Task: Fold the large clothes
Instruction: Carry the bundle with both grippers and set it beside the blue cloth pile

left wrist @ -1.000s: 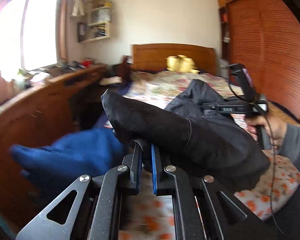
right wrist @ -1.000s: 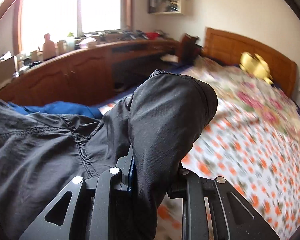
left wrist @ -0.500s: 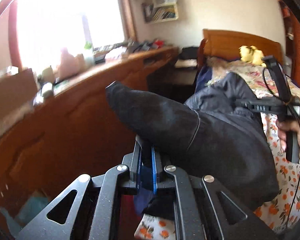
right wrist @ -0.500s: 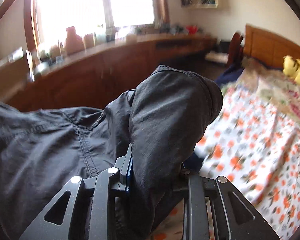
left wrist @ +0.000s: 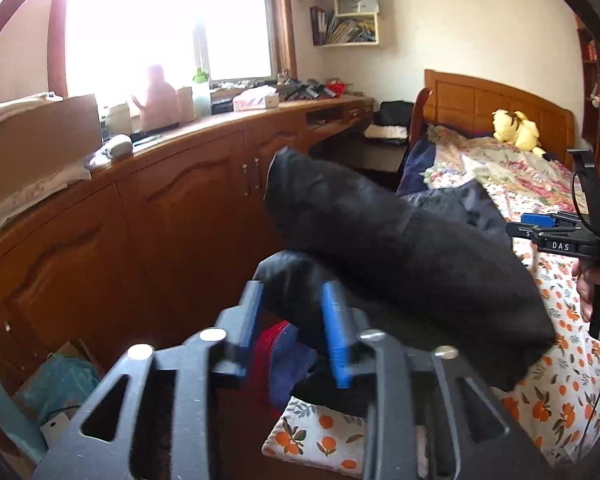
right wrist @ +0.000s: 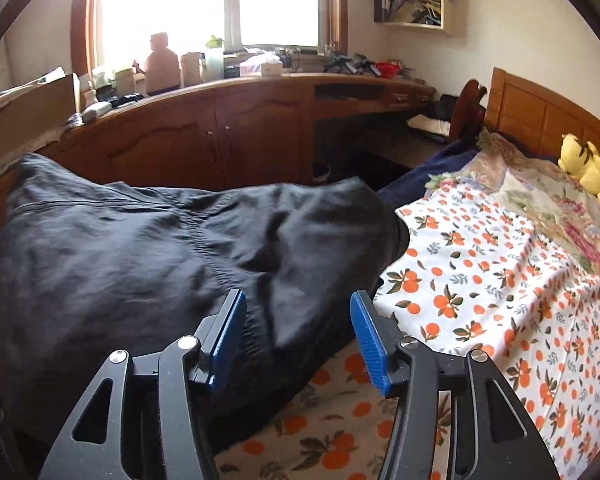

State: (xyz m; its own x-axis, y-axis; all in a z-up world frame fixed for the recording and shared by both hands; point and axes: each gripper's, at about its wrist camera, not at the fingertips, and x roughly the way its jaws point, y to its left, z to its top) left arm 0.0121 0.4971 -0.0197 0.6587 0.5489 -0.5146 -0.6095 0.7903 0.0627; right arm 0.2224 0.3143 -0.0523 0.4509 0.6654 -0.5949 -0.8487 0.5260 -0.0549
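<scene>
Both grippers tilt downward over the bed (right wrist: 480, 280), left gripper (left wrist: 294, 320) and right gripper (right wrist: 298, 340) just opened, the dark garment (right wrist: 160, 248) lying loosely between, seemingly unpinched, bulging toward twelve o'clock.

- Garment (right wrist: 148, 256) lying between and ahead of the right gripper's (right wrist: 298, 336) pads: plain black to charcoal, no print.
- Pads (right wrist: 368, 340): bright blue; gripper frames black.
- Sheet (right wrist: 480, 280) right of that gripper: white with orange fruit and dark green leaves.
- Far right, quilt (right wrist: 588, 216): pink and cream floral.
- Plush toy (right wrist: 584, 168) beyond it: yellow.
- Left of the left gripper (left wrist: 296, 320): reddish-brown wooden cabinets (left wrist: 172, 208); teal bag (left wrist: 56, 384) low down.
</scene>
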